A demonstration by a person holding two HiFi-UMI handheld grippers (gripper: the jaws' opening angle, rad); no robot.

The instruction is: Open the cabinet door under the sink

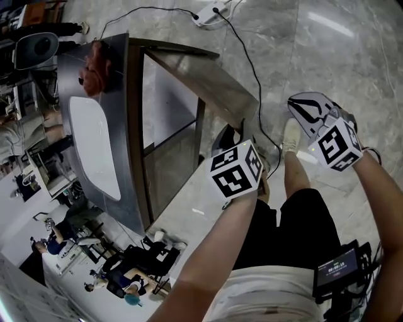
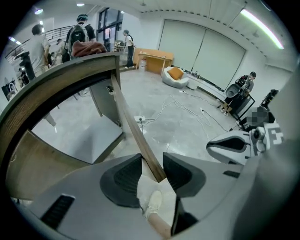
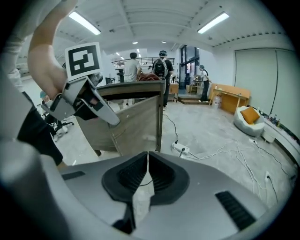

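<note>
The sink cabinet (image 1: pixel 119 82) has a metal top with a white basin (image 1: pixel 94 144). Its wooden door (image 1: pixel 201 82) stands swung out over the floor. My left gripper (image 1: pixel 234 133) is at the door's free corner. In the left gripper view the door's edge (image 2: pixel 131 122) runs between the jaws of the left gripper (image 2: pixel 152 171), close to the right pad with a gap at the left pad, so it is open. My right gripper (image 1: pixel 308 107) hangs off to the right, away from the door. The right gripper (image 3: pixel 147 171) is shut on nothing, and the door (image 3: pixel 136 126) lies beyond it.
A red cloth (image 1: pixel 97 63) lies on the cabinet top. A power strip (image 1: pixel 211 16) with black cables lies on the marble floor behind the door. The person's shoe (image 1: pixel 291 135) is below the grippers. People and office chairs (image 1: pixel 138 258) stand past the cabinet.
</note>
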